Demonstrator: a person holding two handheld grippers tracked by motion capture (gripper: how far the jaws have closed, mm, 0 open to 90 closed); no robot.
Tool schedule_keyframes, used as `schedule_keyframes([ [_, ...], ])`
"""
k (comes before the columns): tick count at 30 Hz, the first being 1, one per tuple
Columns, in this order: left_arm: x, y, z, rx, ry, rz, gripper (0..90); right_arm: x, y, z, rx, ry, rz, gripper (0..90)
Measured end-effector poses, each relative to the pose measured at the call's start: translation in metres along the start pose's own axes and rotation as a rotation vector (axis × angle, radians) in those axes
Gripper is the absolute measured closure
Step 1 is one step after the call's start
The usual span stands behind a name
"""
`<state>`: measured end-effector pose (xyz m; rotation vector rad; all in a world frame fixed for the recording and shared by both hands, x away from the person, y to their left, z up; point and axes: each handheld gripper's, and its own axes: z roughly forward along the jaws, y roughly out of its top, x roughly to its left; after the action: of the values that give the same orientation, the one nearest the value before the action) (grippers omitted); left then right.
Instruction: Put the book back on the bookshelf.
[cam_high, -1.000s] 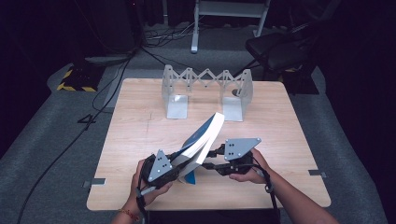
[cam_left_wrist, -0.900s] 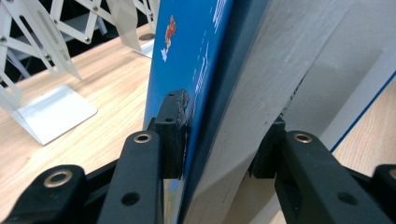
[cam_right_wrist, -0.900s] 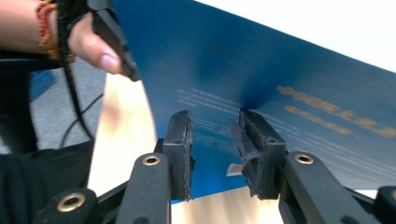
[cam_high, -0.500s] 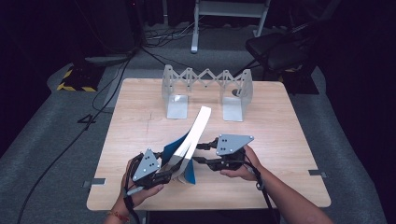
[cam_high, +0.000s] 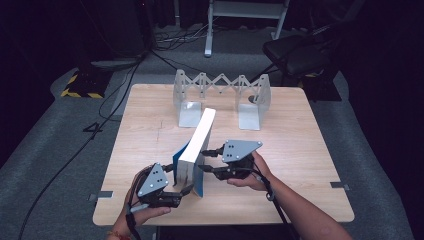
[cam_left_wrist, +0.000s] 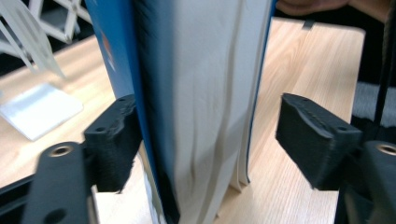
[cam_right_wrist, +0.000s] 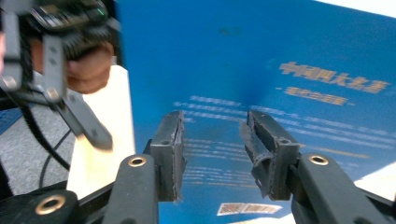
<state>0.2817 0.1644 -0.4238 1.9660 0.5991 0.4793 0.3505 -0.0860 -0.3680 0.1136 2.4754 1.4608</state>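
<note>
A thick book (cam_high: 197, 145) with a blue cover stands on its lower edge on the table, leaning slightly. My left gripper (cam_high: 186, 192) is at its near end. In the left gripper view the book (cam_left_wrist: 201, 93) stands between the jaws, which have just been opening; the left pad (cam_left_wrist: 116, 140) is close against the cover and the right pad (cam_left_wrist: 313, 135) stands apart. My right gripper (cam_high: 204, 161) points at the book's right face. Its jaws (cam_right_wrist: 212, 140) have just been opening a little, with a narrow empty gap, tips near the blue cover (cam_right_wrist: 280, 56).
A grey metal folding book rack (cam_high: 220, 85) with two upright ends stands at the far side of the wooden table (cam_high: 310, 150). A dark chair (cam_high: 300, 50) stands beyond the far right corner. Cables lie on the floor (cam_high: 100, 110) at the left.
The book has swung from a strong lean to the right to nearly upright. My left gripper's jaws have spread apart around it. My right gripper has moved a little left and away.
</note>
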Motion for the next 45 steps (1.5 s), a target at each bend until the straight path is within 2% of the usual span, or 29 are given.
schedule_keyframes([
  [3,-0.003,0.001,0.006,0.004,0.025,-0.001,18.7,0.001,0.001,0.003,0.0,-0.012,-0.006,57.2],
  [4,-0.005,0.002,0.009,0.005,0.054,-0.007,18.7,0.001,0.002,0.004,-0.002,-0.012,-0.004,57.4],
  [5,-0.008,0.004,0.015,-0.011,0.104,-0.032,18.7,0.0,0.002,0.008,-0.007,-0.012,0.004,57.5],
  [6,-0.008,0.004,0.015,-0.011,0.104,-0.032,18.8,0.0,0.002,0.008,-0.007,-0.012,0.004,57.5],
  [8,-0.01,0.006,0.02,-0.023,0.146,-0.059,19.0,-0.001,0.002,0.01,-0.004,-0.017,0.008,57.6],
  [10,-0.011,0.007,0.025,-0.042,0.198,-0.072,22.6,-0.004,0.003,0.012,-0.008,-0.024,0.016,57.5],
  [11,-0.011,0.008,0.026,-0.046,0.224,-0.079,32.7,-0.009,0.001,0.012,-0.014,-0.036,0.04,57.2],
  [12,-0.009,0.009,0.026,-0.056,0.233,-0.086,40.6,-0.01,0.001,0.012,-0.016,-0.036,0.043,56.7],
  [13,-0.006,0.009,0.024,-0.065,0.23,-0.107,45.3,-0.013,-0.001,0.011,-0.012,-0.049,0.05,55.8],
  [14,-0.004,0.009,0.024,-0.07,0.22,-0.115,45.3,-0.013,-0.001,0.011,-0.012,-0.049,0.05,55.8],
  [17,0.0,0.006,0.02,-0.086,0.216,-0.136,56.3,-0.02,-0.008,0.007,-0.002,-0.069,0.074,54.9],
  [22,0.007,0.004,0.018,-0.094,0.214,-0.153,59.7,-0.029,-0.03,-0.008,0.05,-0.105,0.087,49.8],
  [24,0.013,0.003,0.016,-0.1,0.203,-0.173,59.9,-0.037,-0.052,-0.025,0.085,-0.118,0.13,47.7],
  [29,0.019,0.002,0.015,-0.1,0.193,-0.161,59.8,-0.049,-0.098,-0.064,0.19,-0.168,0.183,45.6],
  [30,0.022,0.001,0.015,-0.113,0.18,-0.163,59.7,-0.051,-0.109,-0.074,0.204,-0.181,0.206,45.5],
  [31,0.022,0.001,0.015,-0.113,0.18,-0.163,59.7,-0.051,-0.109,-0.074,0.204,-0.181,0.206,45.5],
  [32,0.025,0.0,0.016,-0.13,0.164,-0.173,59.5,-0.053,-0.123,-0.089,0.223,-0.205,0.236,44.4],
  [33,0.025,0.0,0.016,-0.13,0.164,-0.173,59.5,-0.053,-0.123,-0.089,0.223,-0.205,0.236,44.4],
  [37,0.03,0.002,0.019,-0.144,0.145,-0.199,59.8,-0.058,-0.147,-0.116,0.22,-0.252,0.287,43.3],
  [40,0.033,0.006,0.025,-0.144,0.095,-0.204,60.2,-0.063,-0.156,-0.129,0.215,-0.281,0.301,42.6],
  [43,0.033,0.008,0.032,-0.156,0.071,-0.216,60.3,-0.068,-0.162,-0.136,0.211,-0.298,0.31,41.0],
  [44,0.032,0.01,0.038,-0.163,0.047,-0.221,60.2,-0.07,-0.167,-0.138,0.223,-0.305,0.301,39.1],
  [45,0.032,0.01,0.038,-0.163,0.047,-0.221,60.2,-0.07,-0.167,-0.138,0.223,-0.305,0.301,39.1],
])
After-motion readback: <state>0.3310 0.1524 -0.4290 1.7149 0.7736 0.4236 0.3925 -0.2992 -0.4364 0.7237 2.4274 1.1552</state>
